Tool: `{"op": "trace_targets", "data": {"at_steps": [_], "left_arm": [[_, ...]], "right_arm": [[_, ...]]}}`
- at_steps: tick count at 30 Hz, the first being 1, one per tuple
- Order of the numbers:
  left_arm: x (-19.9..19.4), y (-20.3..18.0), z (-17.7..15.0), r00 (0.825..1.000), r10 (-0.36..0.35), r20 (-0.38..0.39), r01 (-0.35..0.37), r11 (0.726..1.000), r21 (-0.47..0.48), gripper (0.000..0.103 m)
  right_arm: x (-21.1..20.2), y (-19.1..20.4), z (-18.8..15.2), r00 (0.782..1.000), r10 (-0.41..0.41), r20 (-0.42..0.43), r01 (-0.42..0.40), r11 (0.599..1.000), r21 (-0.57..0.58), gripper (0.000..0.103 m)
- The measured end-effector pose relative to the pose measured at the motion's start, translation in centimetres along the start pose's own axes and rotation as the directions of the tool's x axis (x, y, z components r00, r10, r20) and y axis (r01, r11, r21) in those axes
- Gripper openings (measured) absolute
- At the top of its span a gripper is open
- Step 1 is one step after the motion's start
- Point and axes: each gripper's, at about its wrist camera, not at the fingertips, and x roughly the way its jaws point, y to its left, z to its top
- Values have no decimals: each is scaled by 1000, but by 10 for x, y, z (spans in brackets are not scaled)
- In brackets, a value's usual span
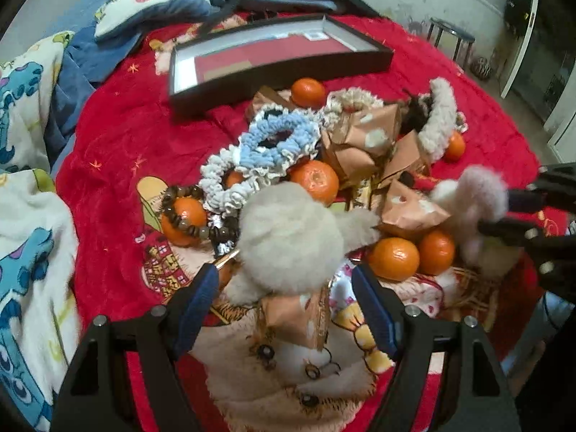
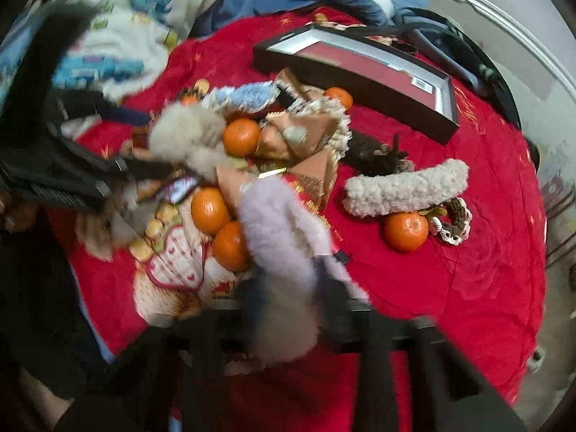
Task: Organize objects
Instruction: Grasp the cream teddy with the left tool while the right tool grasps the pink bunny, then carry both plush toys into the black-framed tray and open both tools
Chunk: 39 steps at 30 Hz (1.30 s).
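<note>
Red plush blanket (image 1: 118, 151) covers the bed and carries a crowded heap: smooth round oranges (image 1: 315, 180), crinkled tan paper packets (image 1: 363, 133), a ruffled blue and cream scrunchie (image 1: 273, 144), a string of brown wooden beads (image 1: 183, 212) lying over one orange, and a woolly cream band (image 2: 406, 187) a little apart on the right. Behind the heap stands a shallow dark box (image 1: 280, 68) with a red bottom. Left hand-held gripper (image 1: 284, 309) has its blue pads wide apart, on both sides of a round cream fluffy ball (image 1: 288, 244), without pressing it; a tan packet lies just under. Right hand-held gripper (image 2: 288, 288) is blurred, its pads together on a soft pale lilac fluffy piece (image 2: 280, 223), which hides two oranges partly
</note>
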Motion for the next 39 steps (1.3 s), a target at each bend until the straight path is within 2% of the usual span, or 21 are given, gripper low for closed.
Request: {"op": "trace_targets", "data": {"at_steps": [2,5,6,7,8,12,13,14,15,17,19,21,23,27,33,39], "left_arm": [[5,1,4,1000,-20,-10,20,1000,-24,77],[9,3,12,1000,2,1,-2,999,-45,74],[10,1,15,1000,7,7,-7,999,-42,69],[11,1,18,1000,-15,9,16,999,-44,55],[12,1,19,999,-43,11,44,998,-48,49],[13,2,19,999,-48,22,50,996,-76,45],[11,3,18,998,-56,29,59,995,-85,38],[9,6,17,997,-66,37,69,994,-88,25],[6,13,15,996,-75,50,80,991,-109,23],[5,23,13,991,-124,59,131,980,-147,22],[3,29,13,988,-142,64,151,973,-175,21],[-3,23,16,988,-132,76,143,977,-156,20],[-13,14,18,989,-118,92,128,985,-119,20],[-34,7,19,983,-139,120,151,984,-97,20],[-58,12,32,975,-146,166,163,982,-95,20],[-68,18,67,967,-131,218,150,986,-75,20]], "right_arm": [[-7,-8,2,1000,24,-4,-23,998,50,17],[-12,-12,10,1000,23,-18,-21,996,91,14],[-15,-13,13,1000,21,-18,-19,995,96,14],[-18,-14,18,1000,19,-22,-17,995,102,13],[-20,-16,23,999,19,-28,-15,994,108,13],[-35,-16,40,997,-8,-72,15,994,109,14],[-38,-16,42,997,-14,-73,22,994,109,14],[-44,-17,48,998,-23,-60,30,993,116,14],[-47,-17,50,999,-28,-42,33,992,122,14],[-49,-17,51,1000,-23,-4,23,990,142,14],[-46,-16,43,1000,13,11,-15,985,174,13],[-42,-12,30,1000,30,9,-31,982,189,13],[-43,-7,27,1000,-9,-2,9,987,163,13],[-61,-13,29,997,-5,83,-12,979,204,13],[-65,-32,40,990,26,140,-64,960,273,13],[-64,-45,59,986,6,165,-52,959,278,13]]}}
